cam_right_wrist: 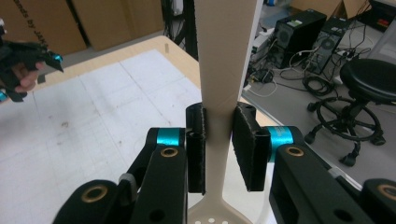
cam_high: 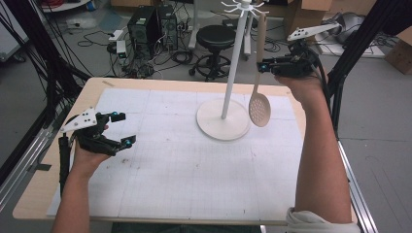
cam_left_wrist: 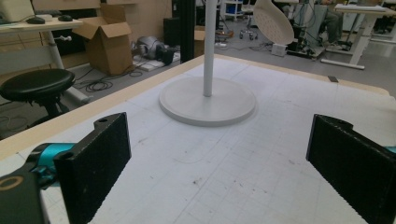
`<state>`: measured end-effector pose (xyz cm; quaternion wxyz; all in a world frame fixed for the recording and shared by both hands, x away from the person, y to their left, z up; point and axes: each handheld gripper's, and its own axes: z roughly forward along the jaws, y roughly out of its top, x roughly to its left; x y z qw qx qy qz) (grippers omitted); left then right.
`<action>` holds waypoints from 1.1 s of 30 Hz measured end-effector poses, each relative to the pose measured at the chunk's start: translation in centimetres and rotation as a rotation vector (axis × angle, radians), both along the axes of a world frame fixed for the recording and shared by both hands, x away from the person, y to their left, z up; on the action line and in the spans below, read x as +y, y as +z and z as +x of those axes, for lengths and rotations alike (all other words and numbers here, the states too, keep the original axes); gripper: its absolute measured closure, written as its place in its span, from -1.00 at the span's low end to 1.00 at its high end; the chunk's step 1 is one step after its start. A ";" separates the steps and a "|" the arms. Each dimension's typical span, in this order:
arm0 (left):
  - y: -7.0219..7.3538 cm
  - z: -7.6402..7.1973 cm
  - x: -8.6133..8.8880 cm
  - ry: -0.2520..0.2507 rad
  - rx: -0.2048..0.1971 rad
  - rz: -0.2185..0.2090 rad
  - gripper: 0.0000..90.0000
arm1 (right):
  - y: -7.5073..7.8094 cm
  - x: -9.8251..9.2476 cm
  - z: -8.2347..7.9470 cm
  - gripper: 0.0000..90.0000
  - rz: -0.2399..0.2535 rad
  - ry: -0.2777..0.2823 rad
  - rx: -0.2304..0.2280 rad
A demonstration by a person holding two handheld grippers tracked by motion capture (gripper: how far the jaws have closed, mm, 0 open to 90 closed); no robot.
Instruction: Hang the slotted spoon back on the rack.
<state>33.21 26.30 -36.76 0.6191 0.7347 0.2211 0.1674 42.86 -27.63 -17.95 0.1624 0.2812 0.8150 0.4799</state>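
A beige slotted spoon [cam_high: 259,73] hangs upright in the air at the table's far right, its perforated bowl [cam_high: 259,109] down and its handle up. My right gripper [cam_high: 263,66] is shut on the spoon's handle [cam_right_wrist: 219,88], the pads pressing on both sides. Just left of the spoon stands a white hook stand [cam_high: 234,58] with a round base [cam_high: 221,124] and hooks at its top [cam_high: 244,6]. My left gripper [cam_high: 122,129] rests low over the mat at the left, open, with nothing between its fingers [cam_left_wrist: 95,163]. The stand's base [cam_left_wrist: 208,101] lies ahead of it.
A white gridded mat [cam_high: 184,160] covers the wooden table [cam_high: 43,189]. Beyond the far edge are a black stool [cam_high: 215,39], computer towers [cam_high: 153,24] and floor cables. Black frame posts [cam_high: 359,39] stand at the right.
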 end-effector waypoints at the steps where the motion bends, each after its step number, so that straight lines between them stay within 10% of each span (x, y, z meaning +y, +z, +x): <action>1: 0.0 0.0 0.0 0.000 0.000 0.000 -0.84 | 0.1 0.0 0.0 0.68 0.003 -0.004 0.002; 33: 0.1 0.0 0.1 0.002 -0.002 -0.004 -0.84 | -0.1 1.8 1.6 0.68 -0.010 -0.008 0.038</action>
